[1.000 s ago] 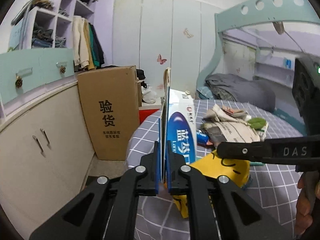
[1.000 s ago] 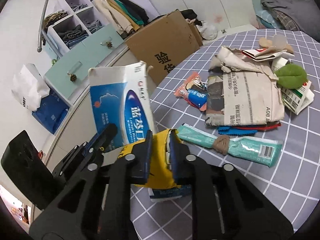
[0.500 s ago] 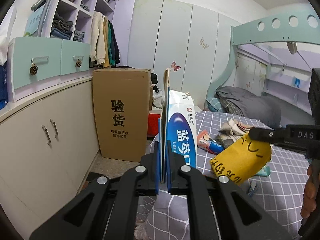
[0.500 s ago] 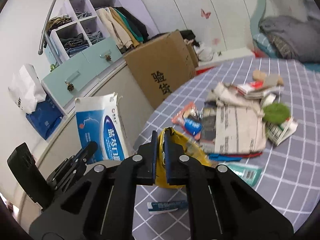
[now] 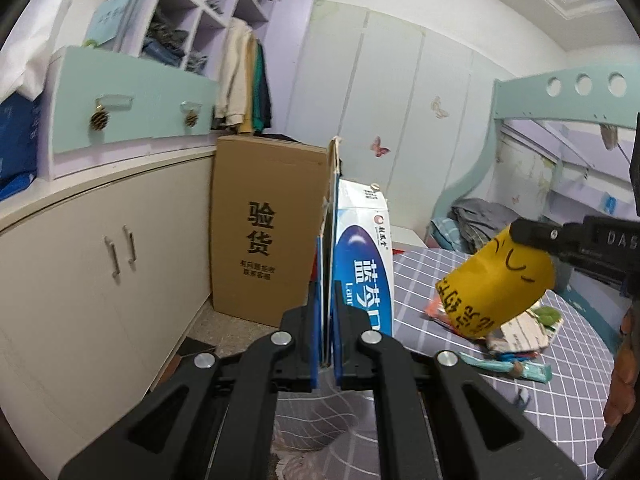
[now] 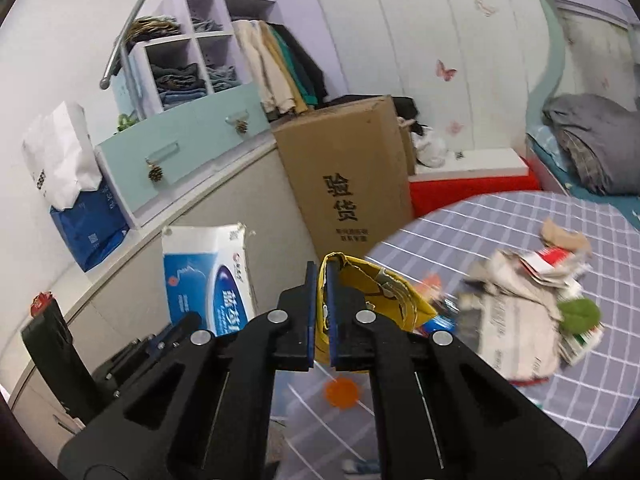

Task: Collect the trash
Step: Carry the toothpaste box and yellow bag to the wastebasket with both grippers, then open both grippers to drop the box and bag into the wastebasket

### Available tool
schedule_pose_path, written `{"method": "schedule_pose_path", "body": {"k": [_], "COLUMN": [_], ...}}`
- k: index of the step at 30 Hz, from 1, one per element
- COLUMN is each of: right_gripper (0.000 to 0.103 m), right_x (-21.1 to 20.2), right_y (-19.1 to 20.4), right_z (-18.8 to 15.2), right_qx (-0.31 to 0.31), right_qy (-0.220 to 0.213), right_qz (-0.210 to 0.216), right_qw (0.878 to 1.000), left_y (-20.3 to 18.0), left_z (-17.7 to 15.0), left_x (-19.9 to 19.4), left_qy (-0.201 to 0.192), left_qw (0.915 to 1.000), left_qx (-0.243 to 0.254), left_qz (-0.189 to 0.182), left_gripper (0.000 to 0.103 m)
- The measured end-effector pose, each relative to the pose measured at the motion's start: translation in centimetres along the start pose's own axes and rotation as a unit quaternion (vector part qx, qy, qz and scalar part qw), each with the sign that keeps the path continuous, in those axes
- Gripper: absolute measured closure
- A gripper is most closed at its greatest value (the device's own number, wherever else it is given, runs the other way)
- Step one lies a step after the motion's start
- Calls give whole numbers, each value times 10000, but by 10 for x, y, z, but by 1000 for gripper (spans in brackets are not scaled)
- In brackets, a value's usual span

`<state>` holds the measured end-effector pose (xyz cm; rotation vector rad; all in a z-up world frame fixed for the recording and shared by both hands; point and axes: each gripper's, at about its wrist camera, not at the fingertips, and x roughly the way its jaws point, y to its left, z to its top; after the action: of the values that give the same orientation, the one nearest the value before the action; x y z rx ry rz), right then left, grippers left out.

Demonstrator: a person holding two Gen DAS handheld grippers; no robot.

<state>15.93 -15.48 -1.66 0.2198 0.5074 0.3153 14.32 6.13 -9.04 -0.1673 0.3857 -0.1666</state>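
Observation:
My left gripper point(image 5: 328, 308) is shut on a flattened blue-and-white carton point(image 5: 362, 256), which stands upright between the pads; the carton point(image 6: 208, 276) also shows at the lower left of the right wrist view. My right gripper point(image 6: 322, 292) is shut on a torn yellow paper wrapper point(image 6: 376, 292) with black writing. In the left wrist view that yellow wrapper point(image 5: 496, 284) hangs in the air at the right under the right gripper's fingers point(image 5: 536, 236), above the table's edge. More trash lies on the round grey checked table point(image 6: 600, 372): a newspaper pile point(image 6: 516, 320), a green wad point(image 6: 580, 312), a teal packet point(image 5: 504, 366).
A tall brown cardboard box point(image 5: 264, 240) stands on the floor against the beige cabinet point(image 5: 100, 280), just beyond the table. Mint drawers point(image 5: 132, 108) and open shelves with clothes sit above. A bunk bed point(image 5: 568, 120) is at the right. A hand point(image 5: 624, 380) shows at the right edge.
Both grippers have lifted away from the table toward the cabinet side, each carrying its piece. The yellow wrapper left the tabletop and now hangs in the air. The right jaws closed tighter on it.

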Motion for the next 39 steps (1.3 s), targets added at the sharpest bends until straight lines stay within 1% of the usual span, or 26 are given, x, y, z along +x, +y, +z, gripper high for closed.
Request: {"method": "schedule_pose_path", "body": {"k": [5,10,11,13,14,17,18,20,23,25,26,29,33,36,39], "right_gripper": [98,98,98,98,98,98,96,94,85,67,63,60,55,51,49], "right_x": [39,94,111,138,155,200,213,242,276,283,283,281,274,268,263], "right_y": [44,85,94,108,117,136,141,146,152,153,153,153,149,147,144], "right_z": [4,-10,-15,-25,-32,-52,-58,-72,-95,-104,-109,-117,-123,-123,-121], "right_qx": [-186,-315,-332,-386,-439,-591,-633,-528,-681,-673,-717,-861,-923,-970,-977], "right_qy": [198,635,770,989,1130,1479,1626,1902,2229,2325,2326,2302,2239,2118,1977], "right_qz": [397,702,756,818,826,855,841,932,698,705,664,547,369,263,181], "right_qw": [9988,9950,9936,9910,9892,9835,9811,9759,9700,9677,9676,9678,9695,9721,9752], "left_y": [37,93,104,124,140,171,181,198,216,225,228,233,232,229,226], "left_z": [1,-9,-12,-18,-23,-35,-39,-48,-61,-69,-73,-82,-87,-89,-90], "left_x": [5,15,17,22,26,36,40,48,59,66,70,79,88,92,95], "left_qy": [57,232,274,359,460,678,756,918,1152,1303,1370,1526,1645,1698,1735], "left_qw": [9992,9951,9938,9902,9865,9781,9751,9705,9646,9618,9608,9584,9578,9582,9581], "left_qx": [-301,-517,-547,-585,-649,-777,-793,-864,-942,-981,-987,-1012,-1006,-985,-947], "left_qz": [255,812,930,1219,1430,1809,1926,2056,2178,2198,2199,2192,2132,2079,2071], "left_gripper": [98,98,98,98,98,98,98,98,98,98,98,98,97,97,97]}}
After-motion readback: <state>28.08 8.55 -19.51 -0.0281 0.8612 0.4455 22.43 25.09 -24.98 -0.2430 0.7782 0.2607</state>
